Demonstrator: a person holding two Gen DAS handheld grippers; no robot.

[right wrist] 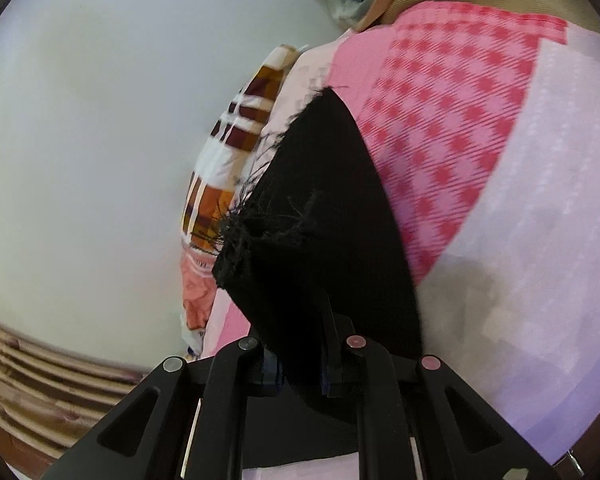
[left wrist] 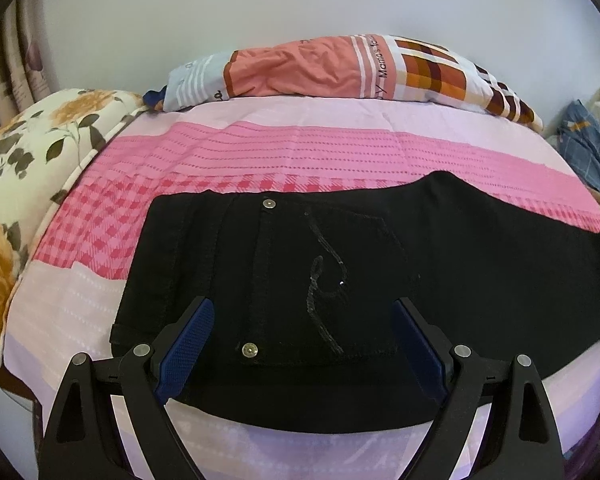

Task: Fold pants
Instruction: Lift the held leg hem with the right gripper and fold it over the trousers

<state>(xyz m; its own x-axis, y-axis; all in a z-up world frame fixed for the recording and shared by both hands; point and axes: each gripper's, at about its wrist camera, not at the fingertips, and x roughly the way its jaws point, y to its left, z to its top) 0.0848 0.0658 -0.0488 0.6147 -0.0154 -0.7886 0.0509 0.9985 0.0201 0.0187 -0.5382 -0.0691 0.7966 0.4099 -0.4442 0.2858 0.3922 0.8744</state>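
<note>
Our right claw (right wrist: 300, 376) is clamped on the frayed hem end of the black pants (right wrist: 324, 240), its jaws nearly together with the cloth pinched between them; the fabric rises from the grip in a dark peak, loose threads sticking out at the hem. Our left claw (left wrist: 302, 344) stands wide apart, its blue pads (left wrist: 188, 344) hovering over the waist end and gripping nothing.

In the left wrist view the pants (left wrist: 340, 280) lie flat across the pink checked bedsheet (left wrist: 260, 152), waistband toward the left, a back pocket (left wrist: 340, 280) with a stitched curl and two metal rivets (left wrist: 249, 349) facing up, and the leg running off to the right.

We judge the cloth to be denim: fairly heavy, soft enough to drape, yet stiff at the seams and waistband, so it should hold a crease and not slip from the pads. The frayed hem is the weak spot, as threads could pull. For our free claw the waistband edge looks like the firmest place to pin or take hold.

Beyond the pants lie a patchwork pillow (left wrist: 340, 68) at the wall, a floral quilt (left wrist: 28, 168) on the left, and blue checked cloth (left wrist: 588, 136) at the right.
</note>
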